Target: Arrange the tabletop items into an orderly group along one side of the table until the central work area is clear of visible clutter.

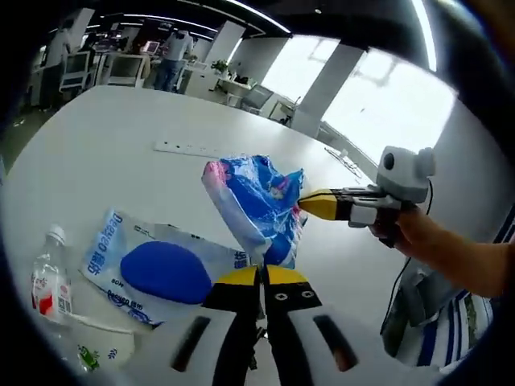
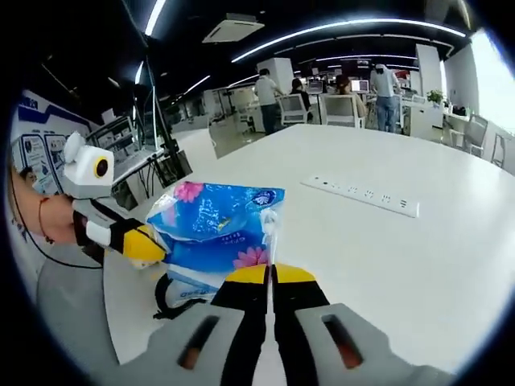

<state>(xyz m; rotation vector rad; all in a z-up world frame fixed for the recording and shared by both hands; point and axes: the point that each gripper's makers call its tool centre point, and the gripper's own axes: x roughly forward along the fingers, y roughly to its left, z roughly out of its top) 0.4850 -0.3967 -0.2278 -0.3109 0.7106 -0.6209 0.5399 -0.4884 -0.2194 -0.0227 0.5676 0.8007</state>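
Observation:
A blue plastic tissue pack (image 1: 253, 201) with pink flowers hangs above the white table (image 1: 105, 137), held from two sides. My left gripper (image 1: 262, 275) is shut on its lower edge. My right gripper (image 1: 311, 204) comes in from the right, held by a hand, and is shut on the pack's side. In the right gripper view the same pack (image 2: 213, 229) sits just beyond my right gripper (image 2: 271, 276), which pinches its plastic seam. My left gripper (image 2: 151, 248) bites the pack's left end there.
A flat blue-and-white packet (image 1: 153, 269), a small clear bottle (image 1: 50, 281) and a paper cup (image 1: 96, 346) lie at the near left. A white power strip (image 1: 189, 149) (image 2: 362, 195) lies farther out. A black cable (image 2: 165, 299) loops under the pack. People stand by desks beyond.

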